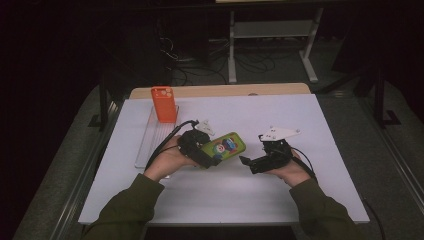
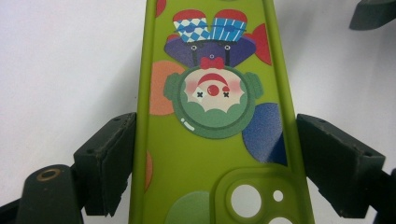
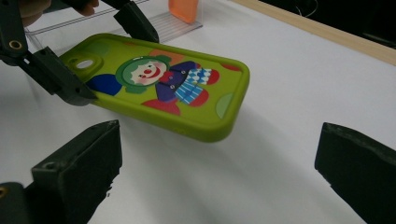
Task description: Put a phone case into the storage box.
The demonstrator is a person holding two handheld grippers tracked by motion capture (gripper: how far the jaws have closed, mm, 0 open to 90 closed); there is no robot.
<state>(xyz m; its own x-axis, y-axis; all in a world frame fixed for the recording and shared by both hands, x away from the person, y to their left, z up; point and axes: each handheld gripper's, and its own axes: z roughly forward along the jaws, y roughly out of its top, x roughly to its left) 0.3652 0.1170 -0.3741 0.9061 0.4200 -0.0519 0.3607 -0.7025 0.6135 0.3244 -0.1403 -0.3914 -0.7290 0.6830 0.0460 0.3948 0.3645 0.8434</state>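
- White tabletop sheet (image 1: 300, 120) is bearing everything, with a clear plastic tray (image 1: 147, 145) and an upright orange phone case (image 1: 164, 104) sitting at its far left.
- The lime-green clown-print phone case (image 1: 223, 147) is hanging just above the sheet, its long axis pointing from the left gripper (image 1: 209, 159) towards the right gripper (image 1: 245, 161).
- The left gripper is pinching the case's camera end across its width.
- The right gripper is standing spread and empty, facing the free end nearby.
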